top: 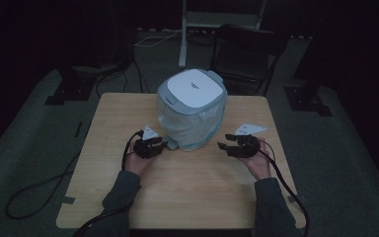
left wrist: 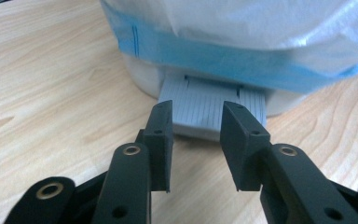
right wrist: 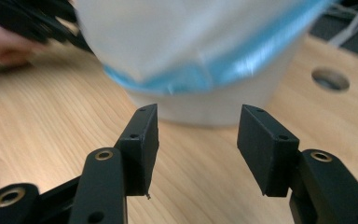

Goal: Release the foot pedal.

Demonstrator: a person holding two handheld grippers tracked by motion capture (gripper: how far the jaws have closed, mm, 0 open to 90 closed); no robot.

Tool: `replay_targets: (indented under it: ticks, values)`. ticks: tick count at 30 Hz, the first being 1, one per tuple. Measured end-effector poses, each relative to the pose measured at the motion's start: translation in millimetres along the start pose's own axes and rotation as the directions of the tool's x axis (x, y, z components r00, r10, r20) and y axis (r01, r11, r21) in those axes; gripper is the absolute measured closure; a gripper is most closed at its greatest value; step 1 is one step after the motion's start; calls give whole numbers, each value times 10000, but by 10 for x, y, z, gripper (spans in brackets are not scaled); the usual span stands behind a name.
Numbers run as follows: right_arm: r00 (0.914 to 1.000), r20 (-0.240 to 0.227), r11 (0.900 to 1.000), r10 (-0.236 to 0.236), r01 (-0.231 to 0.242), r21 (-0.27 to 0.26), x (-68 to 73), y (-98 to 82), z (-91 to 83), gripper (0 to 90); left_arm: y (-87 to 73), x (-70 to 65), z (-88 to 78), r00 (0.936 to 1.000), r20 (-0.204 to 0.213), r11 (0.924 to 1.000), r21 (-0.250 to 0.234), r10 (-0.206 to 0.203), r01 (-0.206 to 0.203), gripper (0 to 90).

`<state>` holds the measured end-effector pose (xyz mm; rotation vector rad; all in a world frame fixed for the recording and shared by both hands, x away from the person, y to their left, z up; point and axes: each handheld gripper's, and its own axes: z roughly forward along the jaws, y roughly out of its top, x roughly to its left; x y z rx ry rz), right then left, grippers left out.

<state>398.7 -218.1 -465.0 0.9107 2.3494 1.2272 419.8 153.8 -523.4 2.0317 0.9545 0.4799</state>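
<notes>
Bin (top: 191, 108) with a white liner stands upright mid-table, lid up, its grey foot pedal (left wrist: 212, 109) facing the person's left; the left gripper view shows that ribbed pedal. Left gripper (left wrist: 196, 126) hangs released just before the pedal. Right gripper (right wrist: 198, 133) stands parted, empty, near the bin's base. Bare table (top: 197, 187) lies toward the person.

Pale wood-grain table (top: 187, 197), smooth and matt. The bin (top: 191, 89) looks like smooth white and grey plastic, its pedal (left wrist: 212, 109) ribbed grey plastic. A thin, crinkled translucent plastic bag (top: 190, 126) with a blue band drapes it. Gripper pads (right wrist: 140, 140) are matt black.
</notes>
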Motion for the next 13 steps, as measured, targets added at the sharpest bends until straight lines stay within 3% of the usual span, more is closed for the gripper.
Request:
replay_targets:
  ticks: [2,4,7,10,13]
  values:
    - [10000,83,9996,22,-24,276,-40,-129,99,467,-37,-5,-29,10000,-17,10000,10,-16,16,623]
    - [9986,499,9992,143,-162,374,-82,-283,204,467,-86,-22,-55,9999,-13,9998,-79,-167,167,615]
    - [9940,601,9952,910,-930,300,-168,-493,337,468,-167,-56,-74,9997,-25,9997,-113,-234,233,606]
    - [9914,1042,9940,792,-865,668,-196,-567,427,426,-211,-71,-86,9993,-15,9992,-35,-386,386,598]
    - [9927,877,9935,824,-887,709,-200,-614,476,411,-225,-94,-117,9992,-54,9990,-220,-386,385,586]
